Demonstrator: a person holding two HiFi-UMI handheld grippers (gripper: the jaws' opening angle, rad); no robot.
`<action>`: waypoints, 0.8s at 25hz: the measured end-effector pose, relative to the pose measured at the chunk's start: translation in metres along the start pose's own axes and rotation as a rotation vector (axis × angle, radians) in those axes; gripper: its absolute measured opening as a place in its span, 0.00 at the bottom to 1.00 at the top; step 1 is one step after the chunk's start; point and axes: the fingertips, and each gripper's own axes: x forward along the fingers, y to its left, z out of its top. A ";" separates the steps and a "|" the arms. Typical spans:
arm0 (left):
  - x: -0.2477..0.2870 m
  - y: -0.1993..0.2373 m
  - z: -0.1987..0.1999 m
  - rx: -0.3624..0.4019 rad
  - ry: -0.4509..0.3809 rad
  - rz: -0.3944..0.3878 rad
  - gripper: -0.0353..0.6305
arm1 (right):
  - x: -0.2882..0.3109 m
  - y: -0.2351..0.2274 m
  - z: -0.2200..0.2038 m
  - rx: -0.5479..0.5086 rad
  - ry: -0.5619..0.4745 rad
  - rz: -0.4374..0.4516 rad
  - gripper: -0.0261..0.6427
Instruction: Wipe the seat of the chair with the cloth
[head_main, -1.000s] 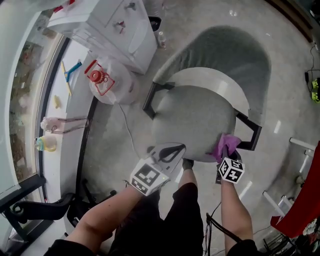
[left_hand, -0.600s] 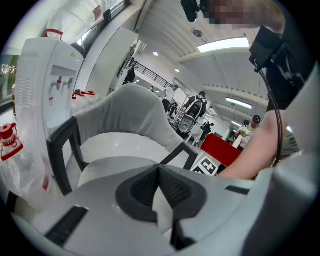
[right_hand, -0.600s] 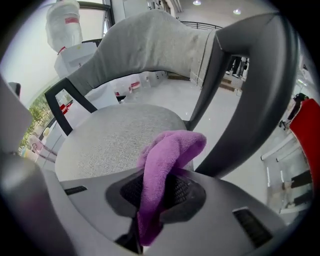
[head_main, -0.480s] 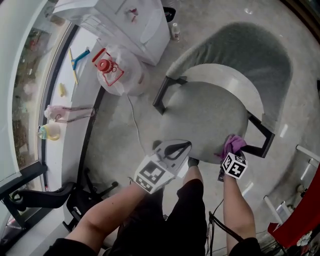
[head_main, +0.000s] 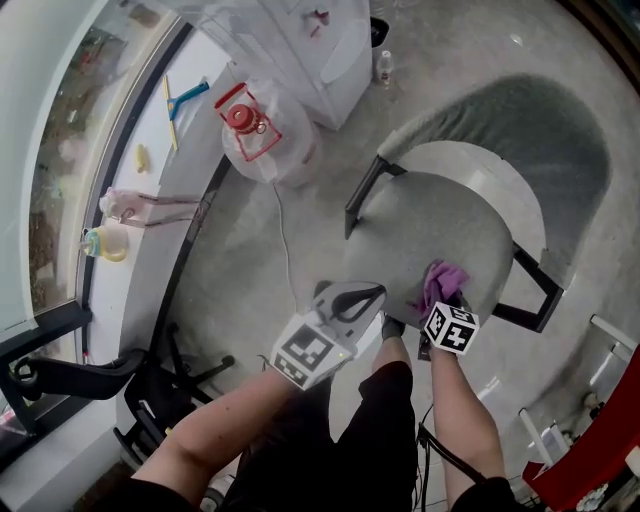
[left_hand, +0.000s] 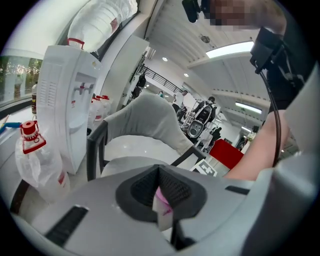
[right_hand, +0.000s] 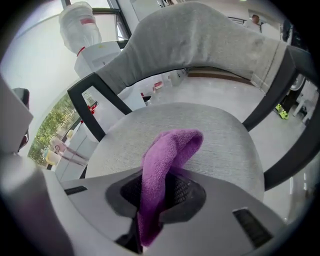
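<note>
Cloth (head_main: 443, 277), clamped in the right hand-held gripper (head_main: 441, 300), touches the seat (head_main: 430, 225) at its near right edge; most wiping looks left. The left hand-held gripper (head_main: 347, 300) is closed on a pinkish scrap (left_hand: 162, 202).

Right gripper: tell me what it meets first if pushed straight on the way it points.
Probably the seat: the right gripper, jaws shut on the purple cloth, points low across it, cloth leading. If it skims clear, the backrest comes next; depth is unclear.
</note>
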 end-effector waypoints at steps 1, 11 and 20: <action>-0.004 0.003 -0.001 -0.003 -0.003 0.006 0.06 | 0.003 0.007 0.002 0.001 -0.001 0.004 0.14; -0.038 0.029 -0.011 -0.040 -0.036 0.062 0.06 | 0.023 0.061 0.012 -0.035 -0.003 0.051 0.14; -0.068 0.052 -0.014 -0.068 -0.059 0.108 0.06 | 0.044 0.135 0.023 -0.086 0.010 0.150 0.14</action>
